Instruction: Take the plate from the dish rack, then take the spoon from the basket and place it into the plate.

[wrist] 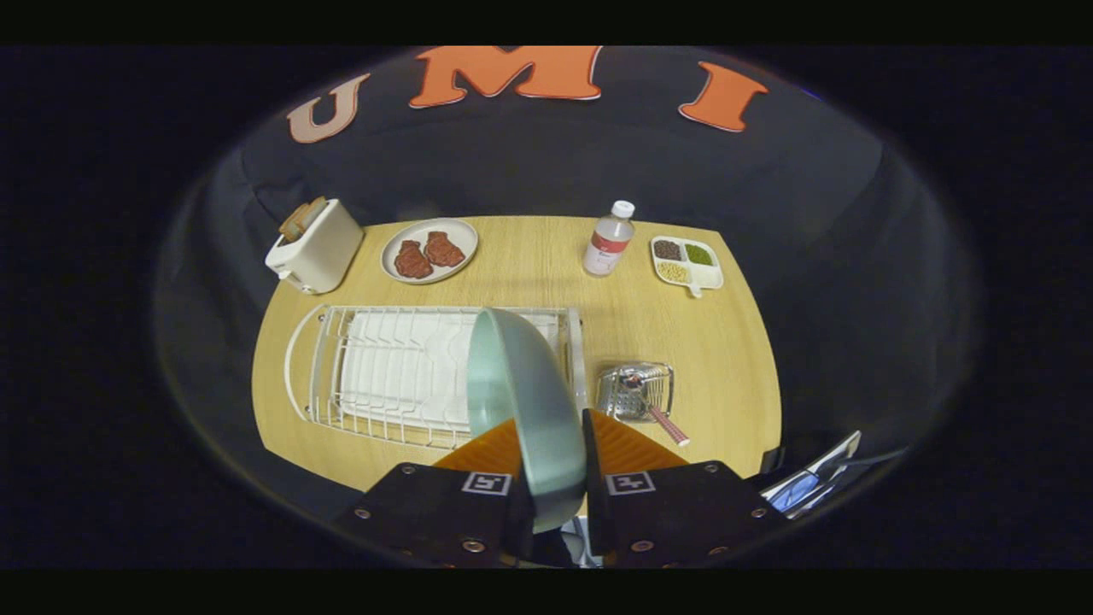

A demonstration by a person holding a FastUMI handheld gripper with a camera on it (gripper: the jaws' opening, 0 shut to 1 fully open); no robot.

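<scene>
— Where do we stand with the tool [551, 453]?

— We have its two fingers closed hard on the rim of the plate [521, 401], one finger on each face. The plate stands on edge between them, tilted a little toward the dish rack [384, 376], and it looks lifted clear of the wires, though from this angle we cannot be sure its far edge is free of the rack.

— So the first part seems about done. What does the next move turn on?

— On where we can set the plate down, and then on the spoon [653, 410]. From the tool, the rack lies just ahead and to the left; the small wire basket [636, 389] sits just ahead and to the right, close beside the rack's right end. The spoon lies in that basket with its bowl inside and its striped handle sticking out over the near rim, slanting toward us and to the right.

— So its long axis runs roughly toward the tool?

— Yes, at a slant. We judge the handle end is the nearer one, so we would come at it from the right side once the plate rests flat on the desk [683, 333].

— And beyond?

— Well apart at the far edge: a toaster [316, 248], a dish of meat [429, 250], a bottle [610, 240] and a divided tray [686, 261].
</scene>
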